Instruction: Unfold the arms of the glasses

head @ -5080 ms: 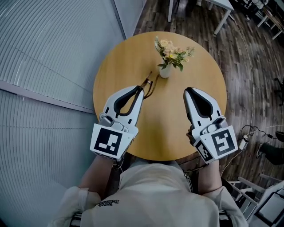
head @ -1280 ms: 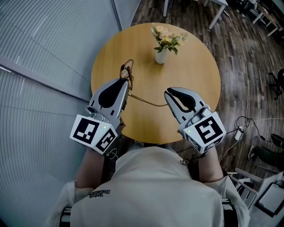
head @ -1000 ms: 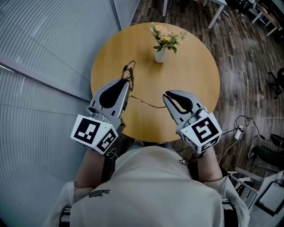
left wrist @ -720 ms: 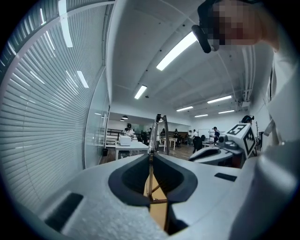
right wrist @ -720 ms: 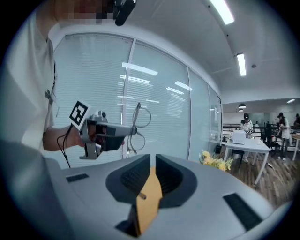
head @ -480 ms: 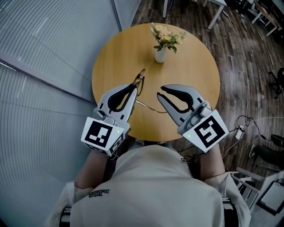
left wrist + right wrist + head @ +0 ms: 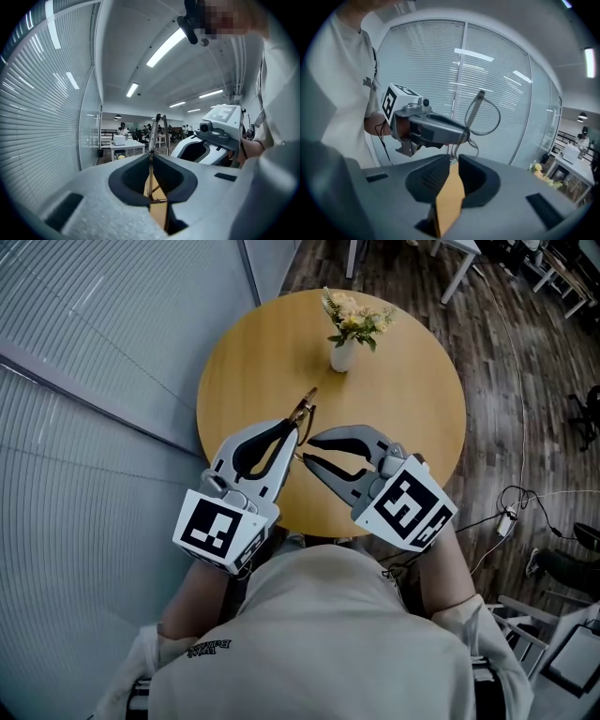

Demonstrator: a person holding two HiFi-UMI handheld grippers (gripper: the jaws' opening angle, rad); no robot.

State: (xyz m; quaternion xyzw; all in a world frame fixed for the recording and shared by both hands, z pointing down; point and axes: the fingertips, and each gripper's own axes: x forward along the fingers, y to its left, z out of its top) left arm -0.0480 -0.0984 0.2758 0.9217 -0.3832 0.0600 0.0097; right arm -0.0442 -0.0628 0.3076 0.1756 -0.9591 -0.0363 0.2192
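We are standing over a small round wooden counter (image 7: pixel 412 399) beside a wall of pale blinds (image 7: pixel 94 381), with dark plank flooring (image 7: pixel 506 334) around it and a little vase of flowers (image 7: pixel 344 354) near the far edge. The glasses (image 7: pixel 307 409) are off the counter, held up in the air by the left tool (image 7: pixel 292 432), whose jaws are pinched on the thin frame, which stands up out of them. The right tool (image 7: pixel 305 448) points across at it. Its jaws stand a little apart, their tips right by the lower end of the frame where a slim wire piece hangs, but we see no clamp on it yet. We judge these glasses to be very light, thin and springy, with round wire rims and narrow arms that would bend or twist if squeezed hard or pulled off the hinge line. The lenses would likely smear or scratch, so we would keep both tools off them. We think the sound hold is the one the left tool has, on the frame near a hinge. The right tool should take the arm partway along its length and swing it gently outward around the hinge, stopping when it resists.
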